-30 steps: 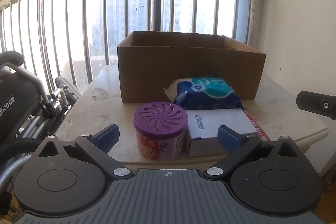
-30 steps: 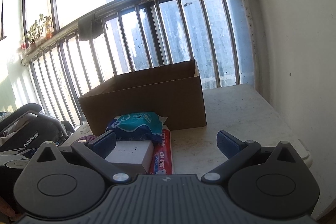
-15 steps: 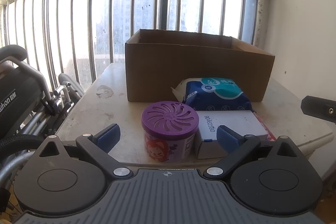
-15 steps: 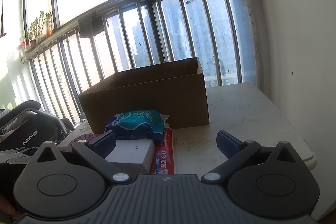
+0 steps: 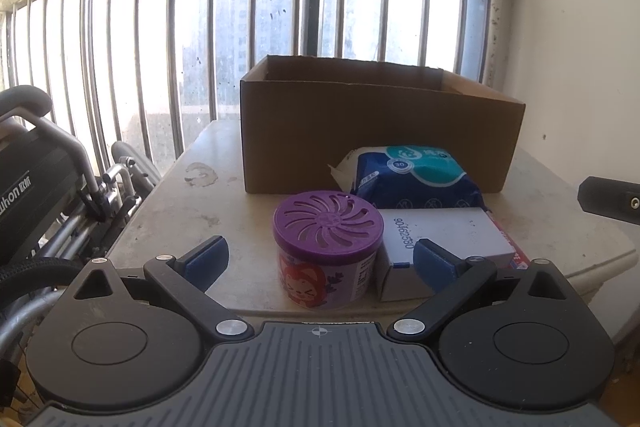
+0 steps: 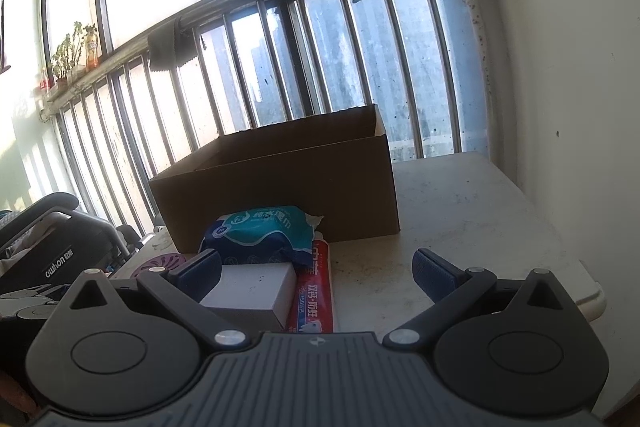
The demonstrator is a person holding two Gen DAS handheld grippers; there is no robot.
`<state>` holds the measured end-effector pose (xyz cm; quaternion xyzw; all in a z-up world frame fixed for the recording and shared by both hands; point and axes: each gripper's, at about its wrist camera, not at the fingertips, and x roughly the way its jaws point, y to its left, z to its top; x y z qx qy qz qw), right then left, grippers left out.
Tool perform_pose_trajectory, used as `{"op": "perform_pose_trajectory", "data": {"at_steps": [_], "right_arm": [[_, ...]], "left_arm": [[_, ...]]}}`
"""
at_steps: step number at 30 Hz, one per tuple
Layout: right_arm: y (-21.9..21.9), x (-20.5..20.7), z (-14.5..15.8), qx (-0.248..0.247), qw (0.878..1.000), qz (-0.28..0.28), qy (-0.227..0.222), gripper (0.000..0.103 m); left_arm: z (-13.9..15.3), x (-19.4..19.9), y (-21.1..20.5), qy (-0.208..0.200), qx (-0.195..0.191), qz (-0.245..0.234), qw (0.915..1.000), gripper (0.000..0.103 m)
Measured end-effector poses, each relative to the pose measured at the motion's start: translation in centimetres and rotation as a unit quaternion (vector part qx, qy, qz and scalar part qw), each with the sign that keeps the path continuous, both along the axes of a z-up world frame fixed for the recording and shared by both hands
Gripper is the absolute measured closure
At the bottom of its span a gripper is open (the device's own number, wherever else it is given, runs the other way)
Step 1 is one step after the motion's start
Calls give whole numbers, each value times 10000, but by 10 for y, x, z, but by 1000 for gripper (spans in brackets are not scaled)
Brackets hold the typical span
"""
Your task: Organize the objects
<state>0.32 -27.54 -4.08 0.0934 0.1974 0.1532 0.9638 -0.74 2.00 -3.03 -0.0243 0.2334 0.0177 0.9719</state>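
Cardboard box sits open-topped at the back of the table, and the things you are to tidy wait bunched just in front of it: the purple tub, the white carton touching it, the blue wipes pack against the box wall, the toothpaste beside the carton. Your left gripper hangs with its jaws spread around the tub, probably lined up to take it first. Your right gripper, equally spread and empty, faces the toothpaste and carton.

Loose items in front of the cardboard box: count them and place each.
4. Purple air freshener can front left, white carton beside it, blue wipes pack behind against the box, red toothpaste box along the carton's right side.
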Motion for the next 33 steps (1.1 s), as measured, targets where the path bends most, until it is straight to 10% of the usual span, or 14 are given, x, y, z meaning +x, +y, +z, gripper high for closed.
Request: {"op": "perform_pose_trajectory", "data": {"at_steps": [33], "right_arm": [[10, -1, 1, 22, 9999, 141, 31, 0]], "left_arm": [[-2, -1, 7, -4, -26, 31, 10000, 1]]}}
